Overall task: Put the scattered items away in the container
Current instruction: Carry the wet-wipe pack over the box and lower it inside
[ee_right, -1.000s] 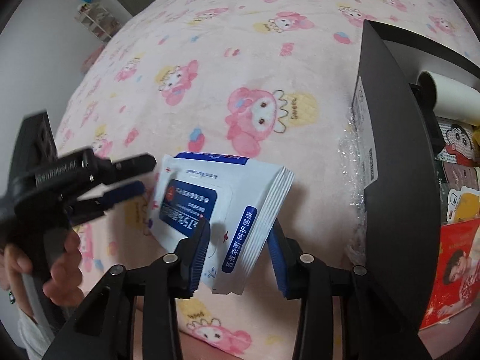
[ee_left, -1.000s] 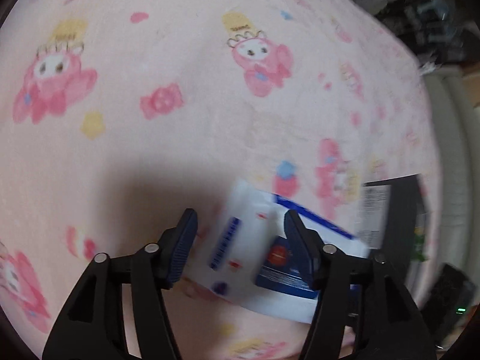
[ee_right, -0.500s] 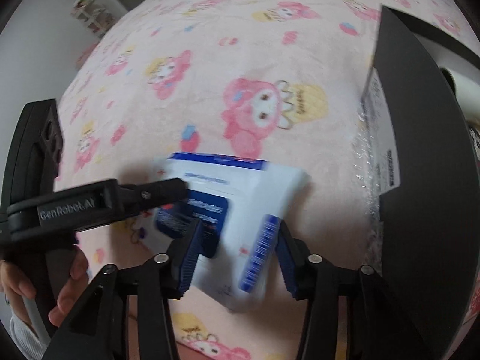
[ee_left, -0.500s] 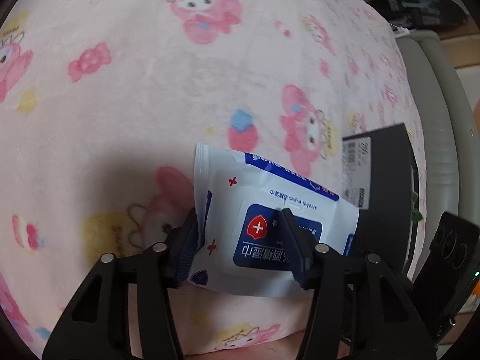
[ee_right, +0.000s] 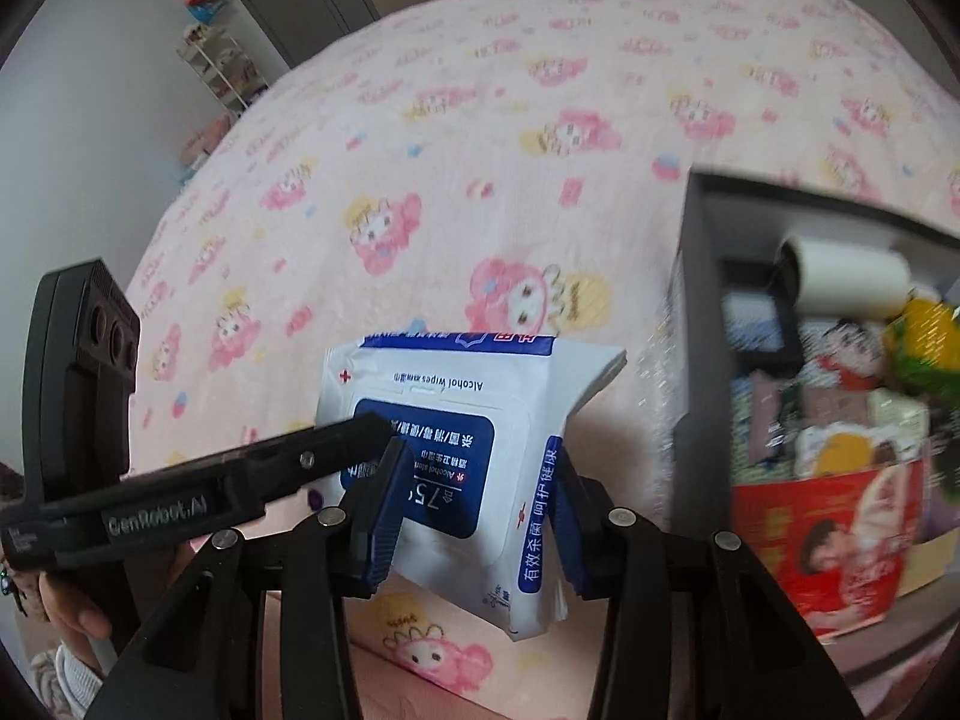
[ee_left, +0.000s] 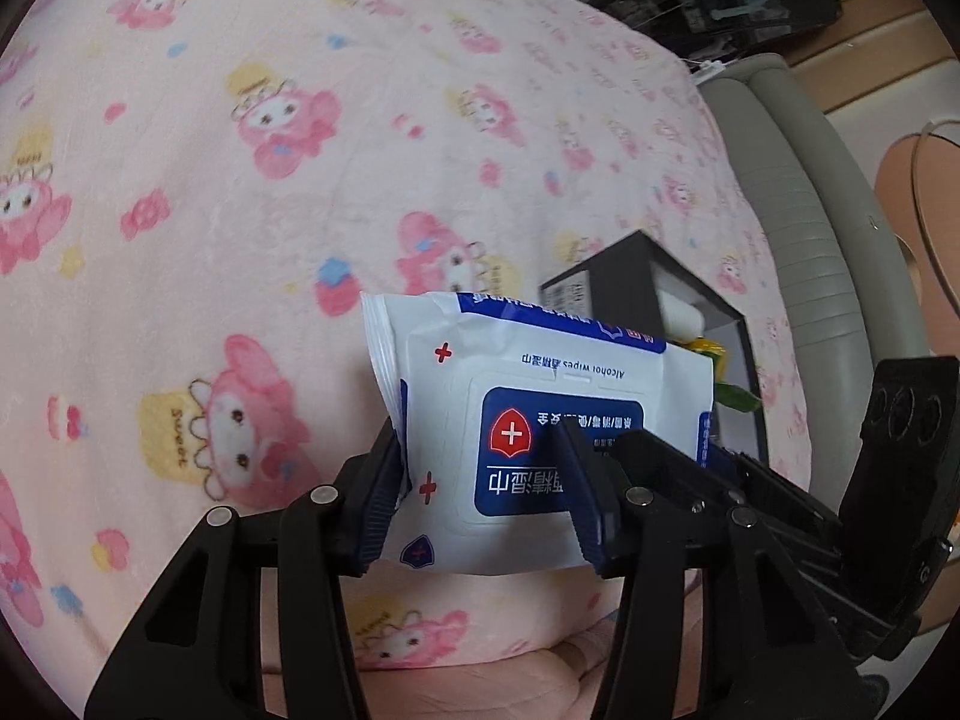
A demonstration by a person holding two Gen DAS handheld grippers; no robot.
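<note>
A white and blue pack of alcohol wipes [ee_left: 540,420] hangs in the air above the pink blanket, held from both ends. My left gripper [ee_left: 483,498] is shut on its left part, pads pressing both faces. My right gripper [ee_right: 474,510] is shut on the pack [ee_right: 456,408] at its other end. In the right wrist view the left gripper's finger [ee_right: 270,468] reaches across the pack's label. The black container box [ee_right: 696,312] stands open just right of the pack, with several items inside it. From the left wrist view the box [ee_left: 630,276] sits behind the pack.
A pink cartoon-print blanket [ee_left: 270,210] covers the bed. A white roll [ee_right: 846,276], a red printed packet [ee_right: 834,546] and small packs fill the box. A grey padded bed edge [ee_left: 798,210] lies right; a shelf rack [ee_right: 222,72] stands by the far wall. A hand [ee_right: 66,606] holds the left gripper.
The left gripper closed onto the wipes pack, joining the right one. Both grippers then lifted the pack off the blanket and carried it closer to the black box.
</note>
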